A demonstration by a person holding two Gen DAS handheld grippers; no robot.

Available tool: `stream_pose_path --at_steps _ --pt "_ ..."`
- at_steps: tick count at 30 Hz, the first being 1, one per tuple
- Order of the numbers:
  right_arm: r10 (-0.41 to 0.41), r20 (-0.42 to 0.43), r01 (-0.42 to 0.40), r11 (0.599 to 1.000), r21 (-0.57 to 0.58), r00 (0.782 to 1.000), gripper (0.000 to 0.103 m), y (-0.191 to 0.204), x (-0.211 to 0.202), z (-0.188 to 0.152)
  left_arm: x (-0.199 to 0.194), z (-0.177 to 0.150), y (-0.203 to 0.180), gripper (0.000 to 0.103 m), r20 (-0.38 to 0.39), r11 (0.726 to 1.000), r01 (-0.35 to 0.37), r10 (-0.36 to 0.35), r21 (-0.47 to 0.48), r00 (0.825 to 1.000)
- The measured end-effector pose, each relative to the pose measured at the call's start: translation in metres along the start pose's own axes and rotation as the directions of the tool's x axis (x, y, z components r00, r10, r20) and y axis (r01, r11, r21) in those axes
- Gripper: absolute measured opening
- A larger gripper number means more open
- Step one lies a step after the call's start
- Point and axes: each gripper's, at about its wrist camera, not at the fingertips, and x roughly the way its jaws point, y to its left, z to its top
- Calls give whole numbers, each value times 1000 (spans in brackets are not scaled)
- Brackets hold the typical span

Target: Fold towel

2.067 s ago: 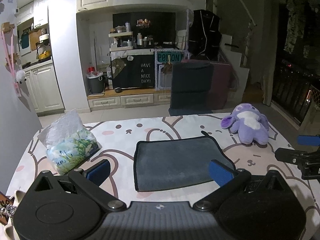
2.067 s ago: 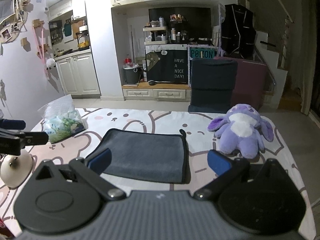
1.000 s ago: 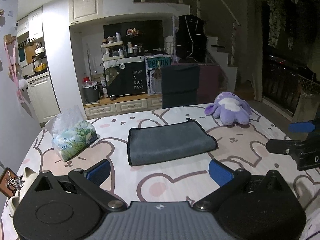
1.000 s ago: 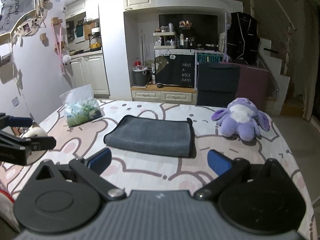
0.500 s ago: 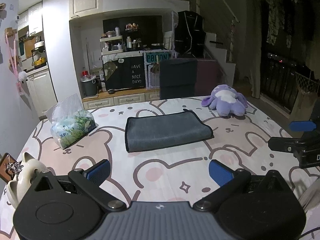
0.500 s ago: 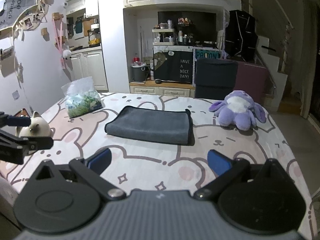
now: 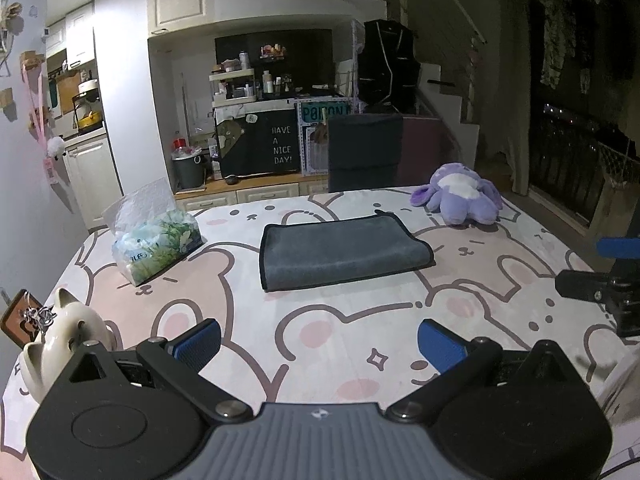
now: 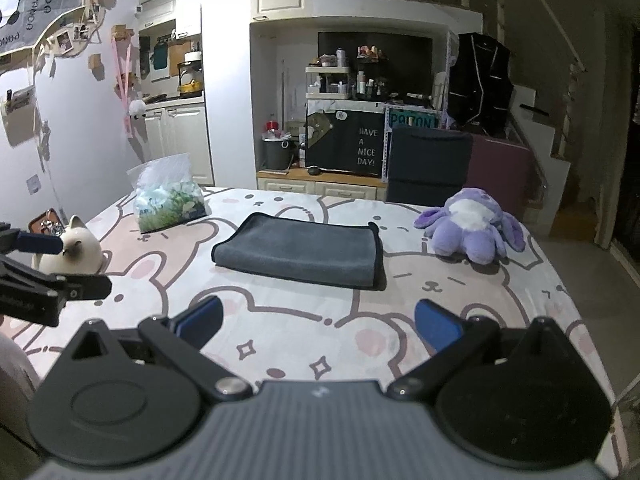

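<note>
A dark grey towel (image 7: 340, 250) lies folded flat in the middle of the table, with a black edge trim; it also shows in the right wrist view (image 8: 300, 250). My left gripper (image 7: 320, 344) is open and empty, near the table's front, well short of the towel. My right gripper (image 8: 318, 322) is open and empty, also back from the towel. Each gripper shows at the edge of the other's view: the right one (image 7: 608, 276), the left one (image 8: 40, 272).
The table has a pink-and-white bear-print cloth (image 7: 360, 336). A purple plush toy (image 7: 460, 196) sits at the back right. A plastic bag of tissues (image 7: 156, 236) lies at the back left. A white cat figurine (image 7: 60, 332) and a small wooden tray (image 8: 46, 220) stand at the left edge. A dark chair (image 7: 364, 152) stands behind the table.
Both grippers have pulled back from the towel toward the front of the table and stayed open. The towel lies folded and has not moved.
</note>
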Motion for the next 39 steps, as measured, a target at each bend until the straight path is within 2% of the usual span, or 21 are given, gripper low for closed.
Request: stream_pose_path --at_steps 11,39 --pt "-12 -31 12 1000 -3 999 103 0 1 -8 -5 -6 -3 103 9 1000 23 -23 9 1000" --pt "11 -22 -11 1000 -2 1000 103 -3 2 -13 -2 -11 -7 103 2 999 30 -30 12 1000"
